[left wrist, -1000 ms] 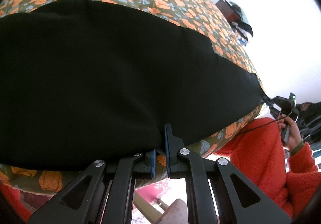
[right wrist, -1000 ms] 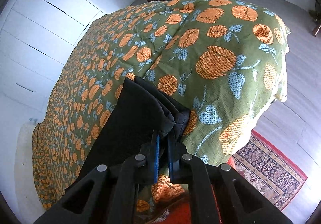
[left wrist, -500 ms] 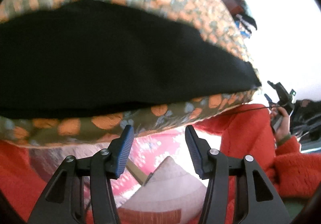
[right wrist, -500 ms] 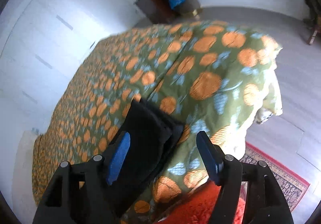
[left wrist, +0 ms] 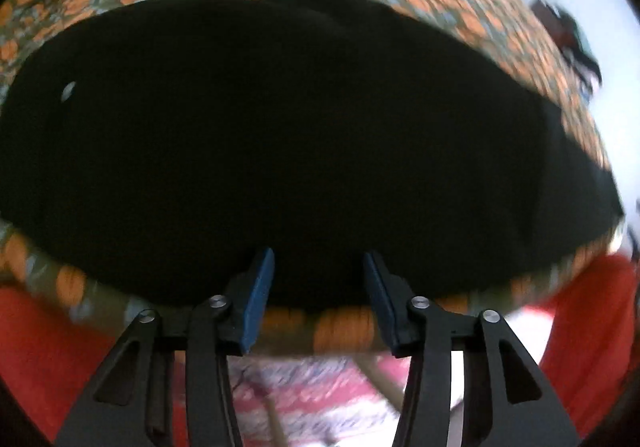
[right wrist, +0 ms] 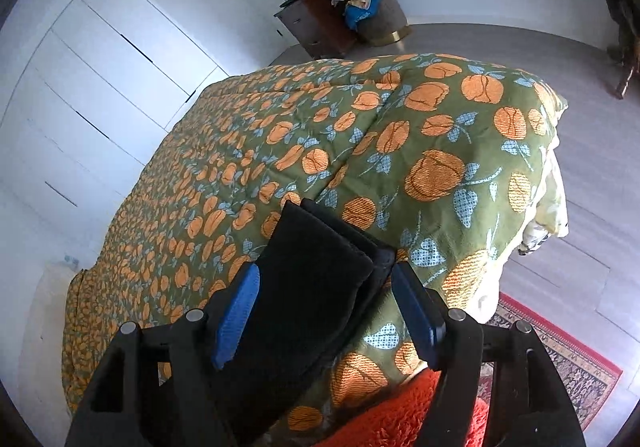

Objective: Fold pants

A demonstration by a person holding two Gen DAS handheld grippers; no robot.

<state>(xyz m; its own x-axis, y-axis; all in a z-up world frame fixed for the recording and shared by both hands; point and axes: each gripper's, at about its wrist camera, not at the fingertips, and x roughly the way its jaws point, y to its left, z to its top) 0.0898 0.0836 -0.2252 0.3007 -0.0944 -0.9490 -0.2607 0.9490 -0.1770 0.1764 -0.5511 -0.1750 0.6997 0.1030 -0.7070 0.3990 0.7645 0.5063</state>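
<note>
Left gripper (left wrist: 318, 267): released, jaws wide | right gripper (right wrist: 324, 287): released, jaws wide | pants (left wrist: 280, 135): flat at frame centre | fold step judged complete.

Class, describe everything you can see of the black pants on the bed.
The black pants are plain, dark, soft-looking fabric, folded into a long layered strip lying flat on the floral bedspread near its edge. Stacked layers show at the narrow end. Both the left gripper and right gripper hover open over them, gripping nothing.

Open green orange-flowered bedspread (right wrist: 400, 135) is left beyond the folded black pants (right wrist: 312, 287); nothing is stood there.
</note>
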